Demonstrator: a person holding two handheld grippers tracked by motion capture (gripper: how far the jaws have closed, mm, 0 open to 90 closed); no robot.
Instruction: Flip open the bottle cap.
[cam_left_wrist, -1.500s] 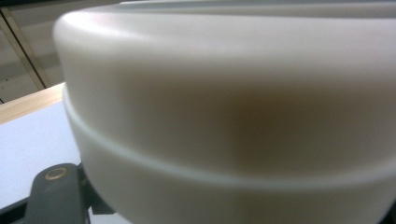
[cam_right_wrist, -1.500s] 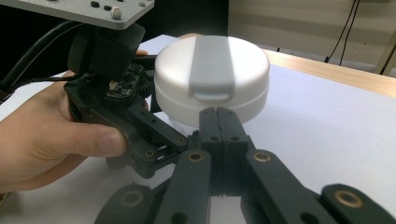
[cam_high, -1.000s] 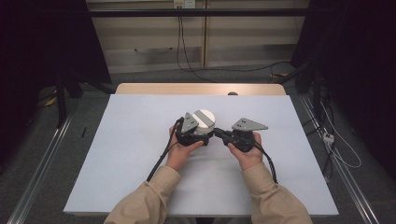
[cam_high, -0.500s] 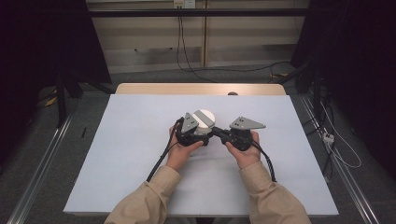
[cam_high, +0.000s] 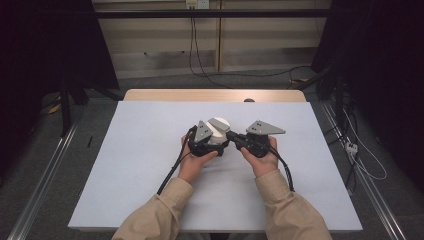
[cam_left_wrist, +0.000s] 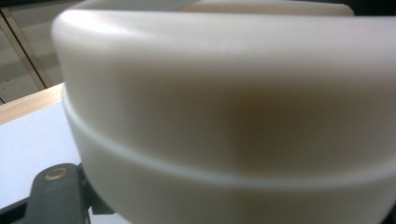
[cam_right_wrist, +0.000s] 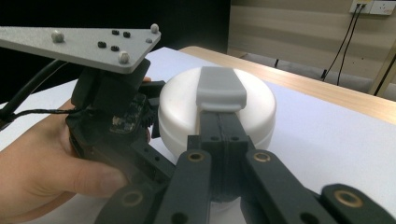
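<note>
Little had changed since a second before: the round white container (cam_high: 218, 131) was still held above mid-table (cam_high: 125, 150), pinched by the left gripper (cam_high: 212, 142), while the right gripper (cam_right_wrist: 219, 100), jaws pressed together, lay on its lid.

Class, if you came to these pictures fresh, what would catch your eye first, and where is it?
First, the round white container at the middle of the table, held between two hand-held grippers. The left gripper holds its side, so close that its own view shows blurred cream wall. The right gripper has its jaws together, their grey tip resting on the lid, seen in the right gripper view.
</note>
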